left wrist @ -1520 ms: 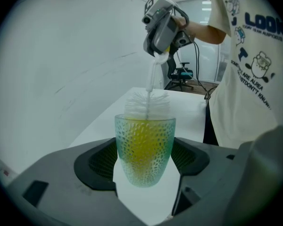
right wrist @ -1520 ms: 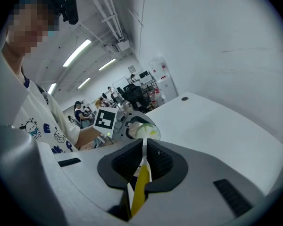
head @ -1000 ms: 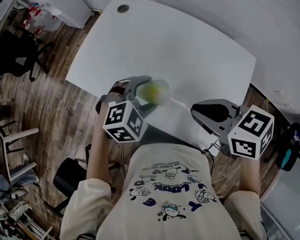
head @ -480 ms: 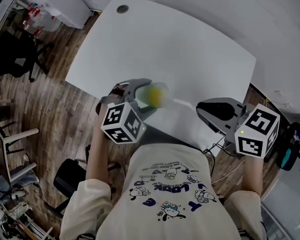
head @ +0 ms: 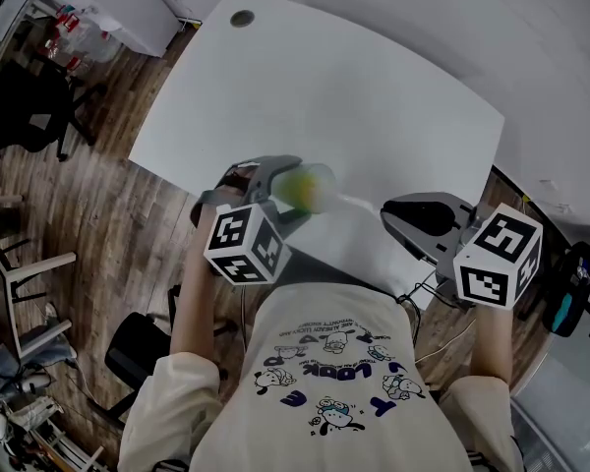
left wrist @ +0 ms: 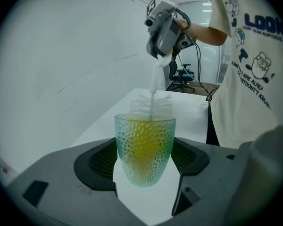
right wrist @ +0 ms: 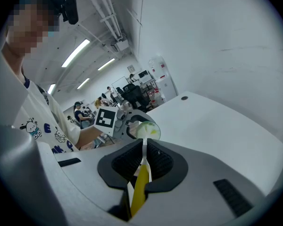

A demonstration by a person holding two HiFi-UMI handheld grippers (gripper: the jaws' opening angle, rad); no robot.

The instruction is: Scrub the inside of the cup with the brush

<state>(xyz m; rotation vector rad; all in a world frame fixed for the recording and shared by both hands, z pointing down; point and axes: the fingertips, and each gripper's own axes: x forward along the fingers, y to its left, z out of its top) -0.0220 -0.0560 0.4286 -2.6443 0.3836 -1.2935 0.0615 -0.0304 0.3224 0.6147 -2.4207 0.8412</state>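
A dimpled green-yellow cup point(left wrist: 145, 149) sits between the pads of my left gripper point(left wrist: 144, 161), which is shut on it. In the head view the cup point(head: 306, 187) lies tilted on its side above the white table point(head: 374, 96), mouth toward the right, held by the left gripper point(head: 275, 187). My right gripper point(right wrist: 142, 166) is shut on the yellow-and-white handle of a brush point(right wrist: 140, 185). The white bristle head point(left wrist: 151, 105) sits at the cup's mouth, partly inside. In the head view the thin brush stem point(head: 359, 205) runs from the right gripper point(head: 413, 219) to the cup.
A round cable hole point(head: 242, 18) marks the table's far left corner. Black office chairs point(head: 25, 106) and clutter stand on the wooden floor to the left. The person's white printed shirt point(head: 339, 382) fills the near edge. People sit at desks point(right wrist: 85, 109) in the background.
The cup and the left gripper have shifted only slightly. The right gripper moved a little right and then back left, sliding the brush along the cup's mouth.
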